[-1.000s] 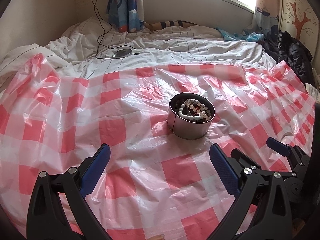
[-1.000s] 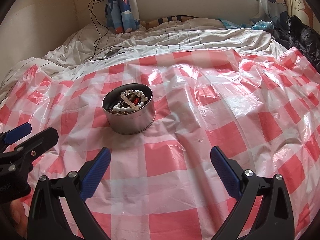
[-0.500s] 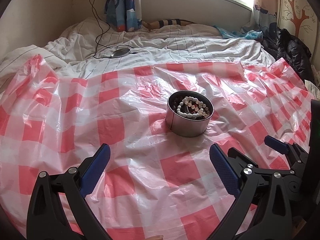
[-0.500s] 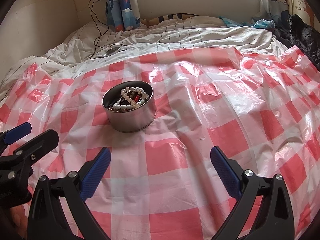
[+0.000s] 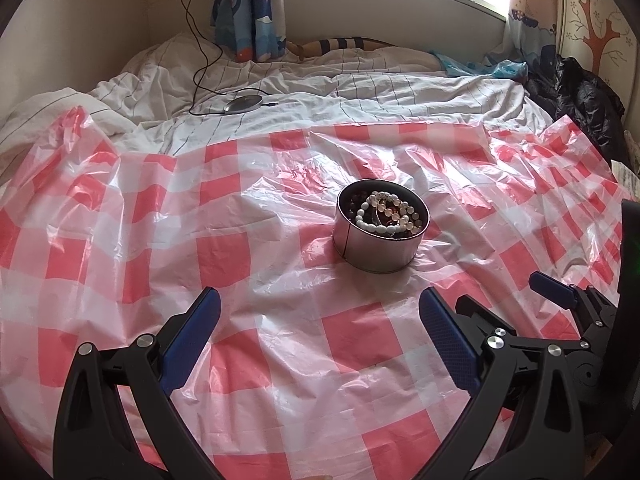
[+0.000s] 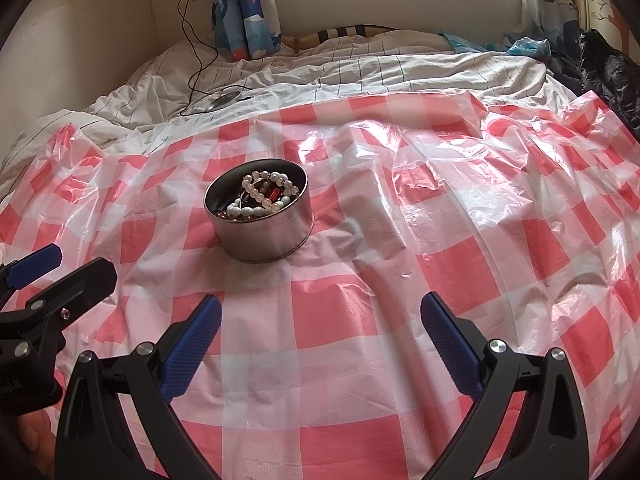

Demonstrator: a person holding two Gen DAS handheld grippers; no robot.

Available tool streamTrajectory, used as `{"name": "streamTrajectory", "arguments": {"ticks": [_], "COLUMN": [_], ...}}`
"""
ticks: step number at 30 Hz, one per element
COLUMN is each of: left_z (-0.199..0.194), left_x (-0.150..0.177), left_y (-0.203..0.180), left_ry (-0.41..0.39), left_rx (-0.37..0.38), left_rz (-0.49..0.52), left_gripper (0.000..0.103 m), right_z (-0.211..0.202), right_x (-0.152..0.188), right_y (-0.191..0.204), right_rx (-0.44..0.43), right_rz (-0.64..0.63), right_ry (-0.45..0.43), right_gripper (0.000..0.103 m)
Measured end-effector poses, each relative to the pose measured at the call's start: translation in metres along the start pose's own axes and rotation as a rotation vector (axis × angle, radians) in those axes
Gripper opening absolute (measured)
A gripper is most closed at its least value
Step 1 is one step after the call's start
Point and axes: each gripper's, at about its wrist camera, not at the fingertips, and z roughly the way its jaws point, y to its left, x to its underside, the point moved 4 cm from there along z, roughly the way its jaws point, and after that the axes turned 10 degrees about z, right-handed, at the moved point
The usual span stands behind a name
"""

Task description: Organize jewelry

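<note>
A round silver tin [image 5: 376, 250] stands on a red-and-white checked plastic sheet [image 5: 240, 248] spread over the bed. It holds white bead bracelets [image 5: 384, 218] and darker jewelry. It also shows in the right wrist view [image 6: 264, 236], with the bracelets [image 6: 264, 200] inside. My left gripper [image 5: 320, 320] is open and empty, short of the tin and slightly left of it. My right gripper [image 6: 320, 320] is open and empty, short of the tin and to its right. Each gripper shows at the other view's edge.
Rumpled striped white bedding [image 5: 360, 88] lies beyond the sheet, with a grey round device [image 5: 244, 103] on a black cable. A dark jacket [image 5: 580, 100] lies at the far right. Curtains [image 5: 252, 8] and a window ledge are at the back wall.
Both grippers have drawn back and risen slightly, so the tin sits a little farther up in both views. Both stay open and empty.
</note>
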Motion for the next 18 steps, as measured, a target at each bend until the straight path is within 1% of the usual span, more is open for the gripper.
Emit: {"name": "streamTrajectory", "arguments": {"ticks": [13,18], "left_z": [0.0006,0.0001], "left_x": [0.0009,0.0015], "left_y": [-0.0003,0.0006], "left_ry": [0.003,0.002], "left_rx": [-0.002,-0.013], "left_rz": [0.004,0.005], "left_gripper": [0.095,0.095], "right_z": [0.0011,0.0021], "right_x": [0.0003,0.0013], "right_y": [-0.0010,-0.0020], "right_rx": [-0.001,0.000], "right_rz": [0.002,0.002], "right_ry": [0.004,0.007], "right_gripper": [0.096,0.096]}}
